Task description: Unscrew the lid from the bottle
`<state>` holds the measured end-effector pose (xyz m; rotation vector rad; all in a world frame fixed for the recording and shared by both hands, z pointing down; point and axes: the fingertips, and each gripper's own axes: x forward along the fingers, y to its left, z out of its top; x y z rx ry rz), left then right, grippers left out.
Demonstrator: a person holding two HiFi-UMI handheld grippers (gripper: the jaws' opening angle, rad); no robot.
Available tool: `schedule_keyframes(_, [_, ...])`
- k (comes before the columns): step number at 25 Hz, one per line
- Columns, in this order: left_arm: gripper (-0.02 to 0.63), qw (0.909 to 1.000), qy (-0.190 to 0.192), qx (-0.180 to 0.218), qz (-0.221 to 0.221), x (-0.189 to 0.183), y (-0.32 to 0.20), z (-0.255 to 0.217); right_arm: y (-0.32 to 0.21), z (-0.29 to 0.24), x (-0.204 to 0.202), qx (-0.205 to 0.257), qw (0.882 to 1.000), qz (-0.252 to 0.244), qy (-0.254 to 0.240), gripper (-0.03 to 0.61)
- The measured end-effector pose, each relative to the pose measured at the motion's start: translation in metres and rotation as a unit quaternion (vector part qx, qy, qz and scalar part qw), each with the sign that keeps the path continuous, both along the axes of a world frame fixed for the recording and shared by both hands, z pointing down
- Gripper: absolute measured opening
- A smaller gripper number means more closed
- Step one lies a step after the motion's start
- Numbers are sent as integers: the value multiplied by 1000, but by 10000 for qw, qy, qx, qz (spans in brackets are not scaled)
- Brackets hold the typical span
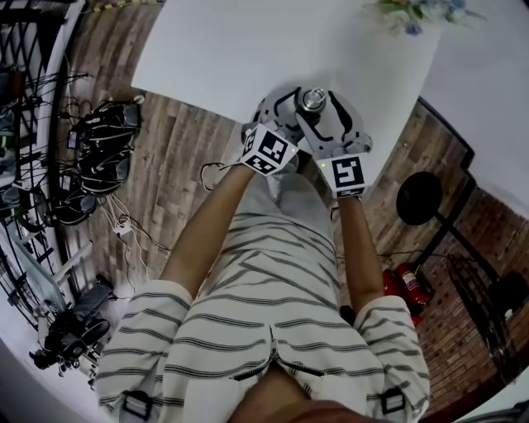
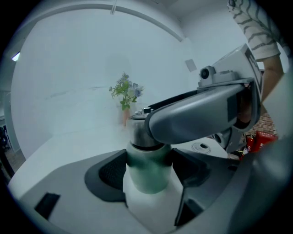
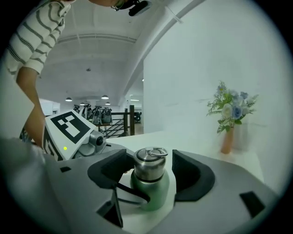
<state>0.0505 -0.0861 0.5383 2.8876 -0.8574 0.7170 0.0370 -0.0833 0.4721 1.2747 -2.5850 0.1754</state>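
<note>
A green bottle (image 2: 147,176) with a steel lid (image 3: 150,165) stands near the front edge of the white table (image 1: 248,49). My left gripper (image 2: 149,171) is shut on the bottle's green body, with a dark pad pressed on each side below the lid. My right gripper (image 3: 149,172) straddles the lid (image 1: 312,100) from the other side. Its jaws are open: the left pad lies close to the lid and a gap shows at the right pad (image 3: 185,173). One right gripper finger (image 2: 201,114) crosses in front of the lid in the left gripper view.
A small vase of flowers (image 3: 229,119) stands at the table's far side (image 1: 417,12). On the floor lie a tangle of cables and gear (image 1: 91,157) at the left, and a black round stand (image 1: 421,198) and a red extinguisher (image 1: 409,285) at the right.
</note>
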Motion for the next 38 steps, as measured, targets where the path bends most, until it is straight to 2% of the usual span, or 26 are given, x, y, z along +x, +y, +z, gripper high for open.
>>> schedule_keyframes(3, [311, 10000, 3, 0, -12, 0, -1, 0, -2, 0, 4, -27, 9991, 410, -46, 290])
schedule_keyframes(6, [311, 10000, 5, 6, -19, 0, 0, 1, -4, 3, 7, -36, 9982, 600, -44, 281])
schedule_keyframes(9, [311, 10000, 11, 10, -28, 0, 0, 0, -4, 5, 4, -77, 9983, 577, 39, 267])
schedule_keyframes(11, [311, 10000, 13, 7, -30, -1, -1, 0, -3, 7, 1, -93, 9984, 544, 78, 233])
schedule_keyframes(18, [311, 10000, 18, 13, -10, -1, 0, 0, -1, 8, 0, -99, 9996, 263, 84, 235])
schedule_keyframes(23, [311, 10000, 18, 2, 18, 1, 0, 1, 0, 9, 2, -199, 9983, -544, -63, 235])
schedule_keyframes(28, [311, 10000, 22, 25, 27, 1, 1, 2, 0, 6, 1, -27, 9880, -1527, -216, 235])
schedule_keyframes(31, [311, 10000, 25, 25, 57, 4, 1, 1, 1, 5, 3, -2, 9755, -2183, -265, 235])
schedule_keyframes(35, [311, 10000, 26, 25, 68, 2, 0, -2, 2, 1, 0, 17, 9513, -3078, -176, 235])
schedule_keyframes(38, [311, 10000, 17, 23, 77, 3, 0, -2, 3, 3, 1, -88, 9346, -3556, -15, 236])
